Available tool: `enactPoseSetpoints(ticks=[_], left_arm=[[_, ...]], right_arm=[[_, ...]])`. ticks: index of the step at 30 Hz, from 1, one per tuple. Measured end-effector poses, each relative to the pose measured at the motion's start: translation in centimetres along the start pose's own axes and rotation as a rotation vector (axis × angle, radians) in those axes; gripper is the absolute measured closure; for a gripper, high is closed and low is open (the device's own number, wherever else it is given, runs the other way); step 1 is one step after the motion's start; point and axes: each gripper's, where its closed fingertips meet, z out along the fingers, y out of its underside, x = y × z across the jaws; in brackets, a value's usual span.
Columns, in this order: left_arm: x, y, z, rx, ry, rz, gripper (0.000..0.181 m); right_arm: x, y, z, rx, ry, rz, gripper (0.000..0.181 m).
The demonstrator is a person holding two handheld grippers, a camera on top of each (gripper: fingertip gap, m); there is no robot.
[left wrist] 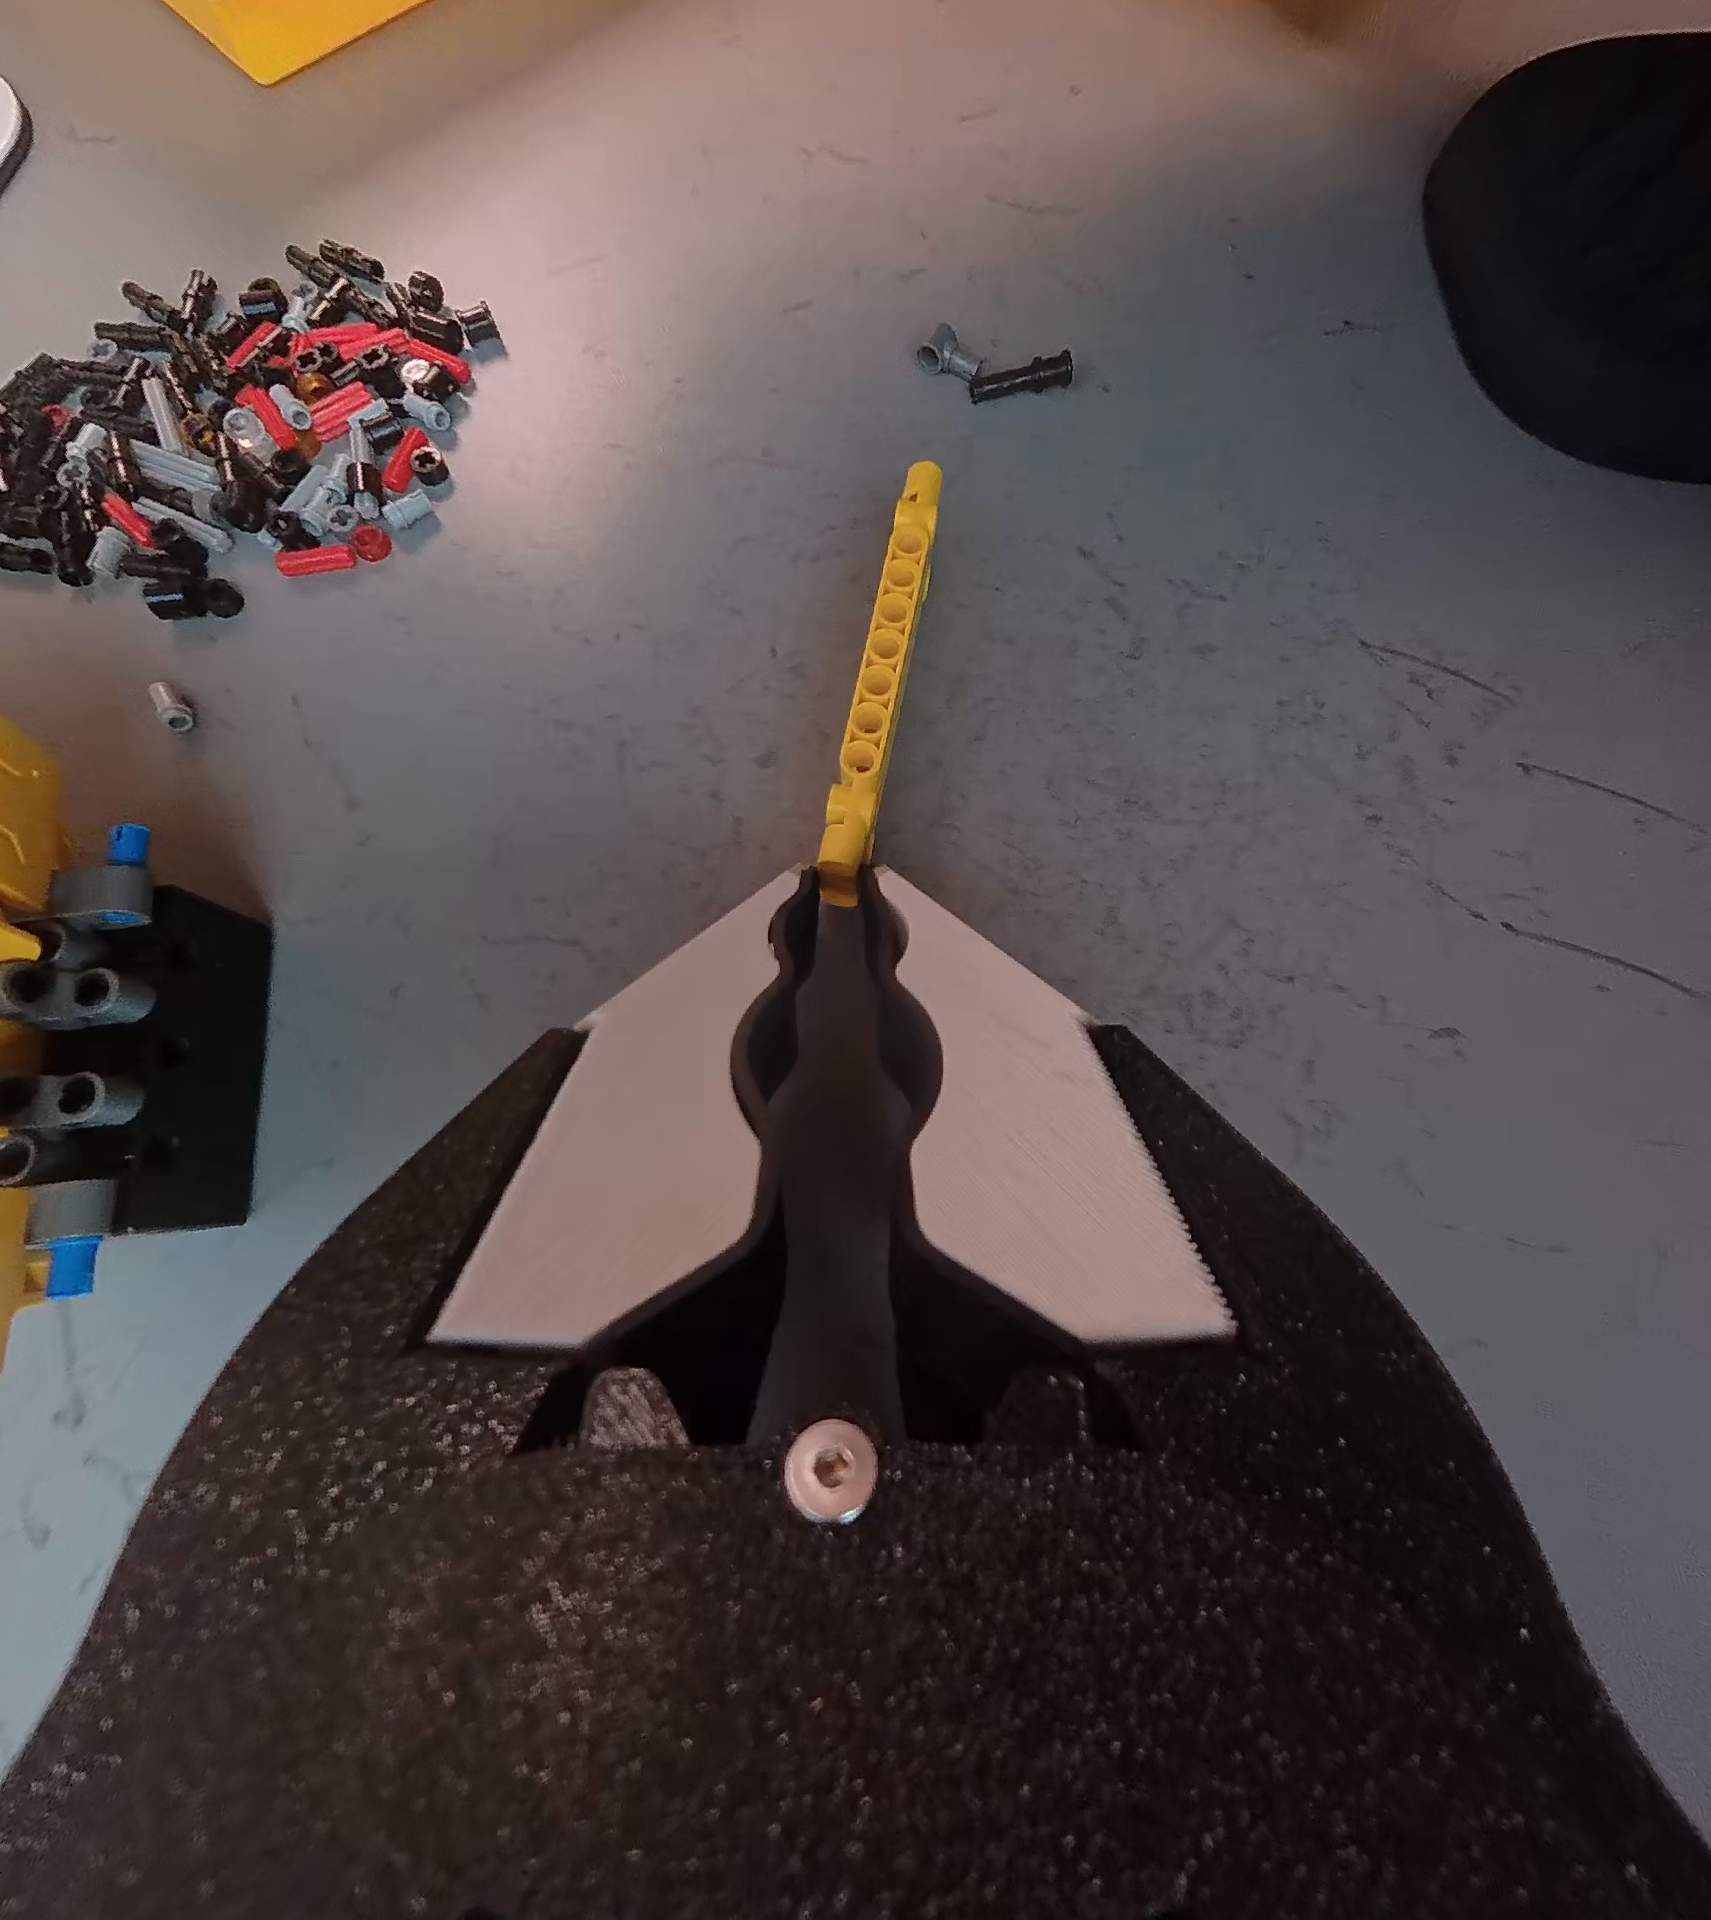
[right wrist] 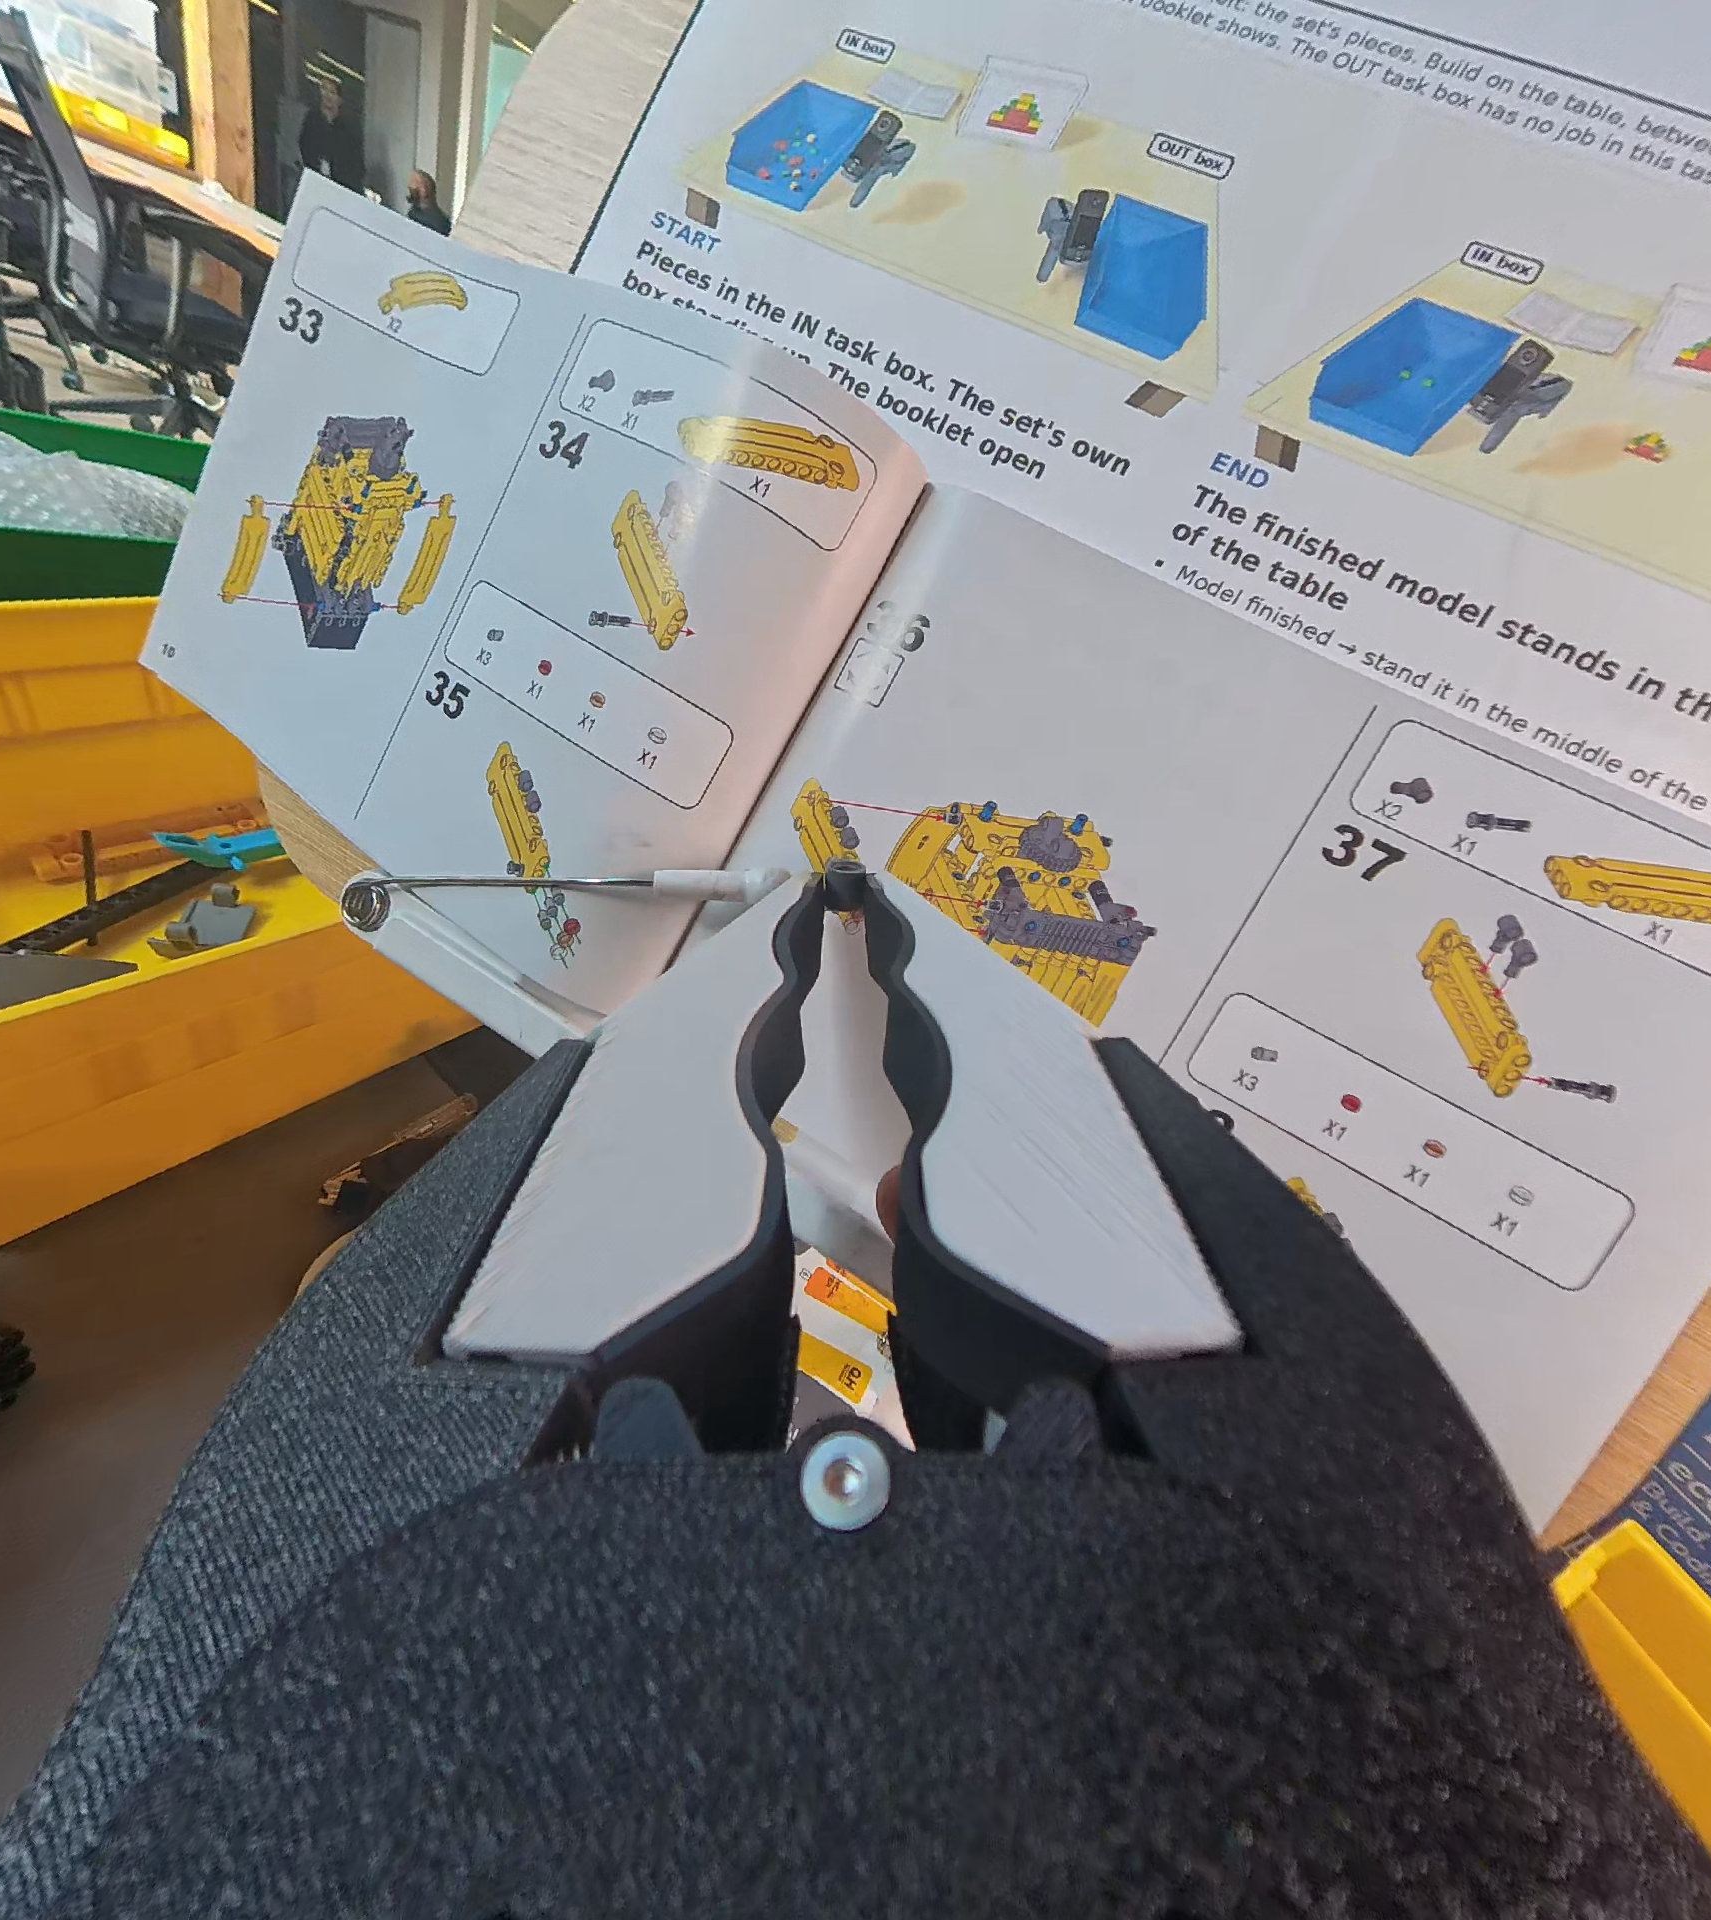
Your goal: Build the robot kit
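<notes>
My left gripper [left wrist: 843, 881] is shut on the near end of a long yellow beam with a row of holes [left wrist: 884, 665]. The beam sticks out forward over the grey table. A loose grey connector [left wrist: 946, 353] and a black pin [left wrist: 1022, 376] lie on the table beyond its far end. My right gripper [right wrist: 843, 896] is shut on a small black pin [right wrist: 845, 883], held up in front of an open instruction booklet [right wrist: 622, 582]. The booklet leans on a stand, held by a wire clip [right wrist: 518, 888].
A heap of small black, red and grey pins [left wrist: 217, 436] lies at the left. A partly built yellow and black model [left wrist: 30, 1060] stands at the left edge. A black rounded object [left wrist: 1640, 260] sits at the top right. A yellow tray of parts [right wrist: 72, 935] and a printed sheet [right wrist: 1350, 312] show in the right wrist view. There is about 40 centimetres between the tips of the two grippers.
</notes>
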Motion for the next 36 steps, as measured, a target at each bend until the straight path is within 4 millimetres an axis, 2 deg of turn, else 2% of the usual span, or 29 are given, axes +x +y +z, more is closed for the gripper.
enactPoseSetpoints(ticks=[25, 31, 36], left_arm=[[0.0, 0.1, 0.0, -0.002, 0.0, -0.004, 0.173], [-0.1, 0.0, -0.1, 0.004, -0.007, -0.005, 0.173], [-0.1, 0.0, -0.1, 0.003, -0.012, -0.002, 0.171]], right_arm=[[-0.1, 0.0, -0.2, 0.005, 0.005, 0.017, 0.174], [-0.5, -0.1, -2.5, -0.004, 0.023, 0.056, 0.174], [-4.0, 0.2, -5.2, -0.027, -0.077, 0.059, 0.174]])
